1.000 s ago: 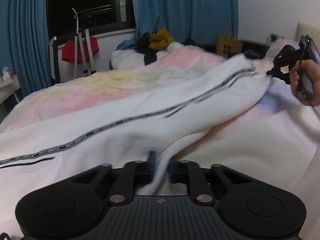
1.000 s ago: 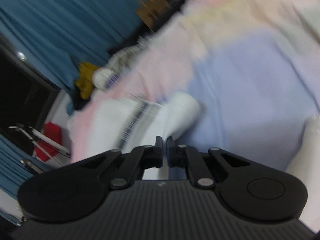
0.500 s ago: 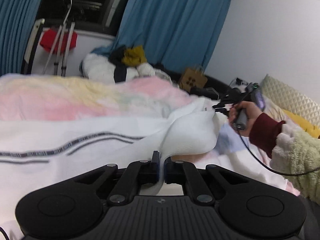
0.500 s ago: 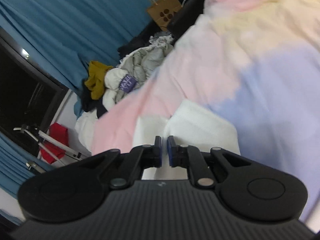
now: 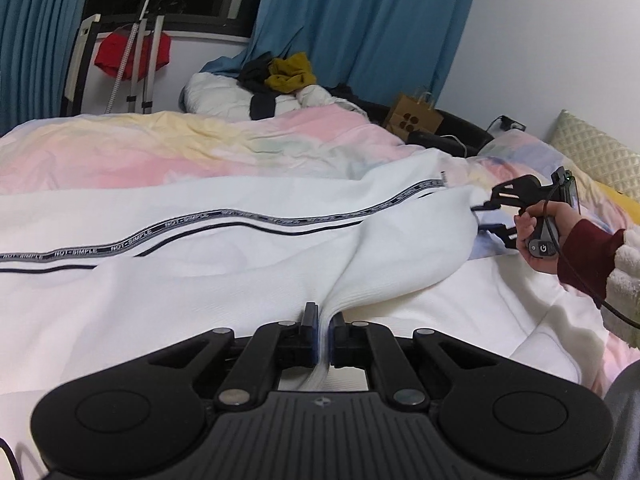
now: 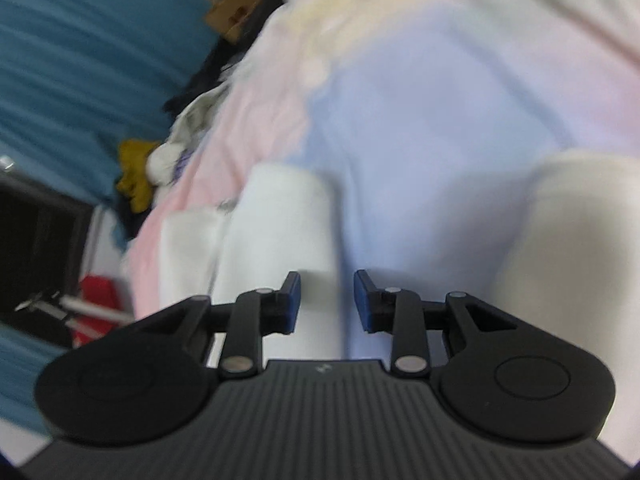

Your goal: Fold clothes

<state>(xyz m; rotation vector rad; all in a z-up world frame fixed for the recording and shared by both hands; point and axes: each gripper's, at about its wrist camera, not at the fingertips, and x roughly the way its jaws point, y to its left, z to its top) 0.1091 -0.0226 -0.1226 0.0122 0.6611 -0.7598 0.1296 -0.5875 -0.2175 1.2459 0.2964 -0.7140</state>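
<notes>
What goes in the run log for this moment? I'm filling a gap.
left gripper: shut on white garment | right gripper: jaws just opened, garment released | bed

Your left tongs (image 5: pixel 324 330) are blocked ahead by the white garment (image 5: pixel 240 248) bunched between their pads. Your right tongs (image 6: pixel 327 300) have just been opening, nothing pressed between the pads; open quilt (image 6: pixel 420 120) lies ahead. A clothes pile (image 5: pixel 280 80) and paper bag (image 5: pixel 414 120) close off the bed's far edge.
</notes>
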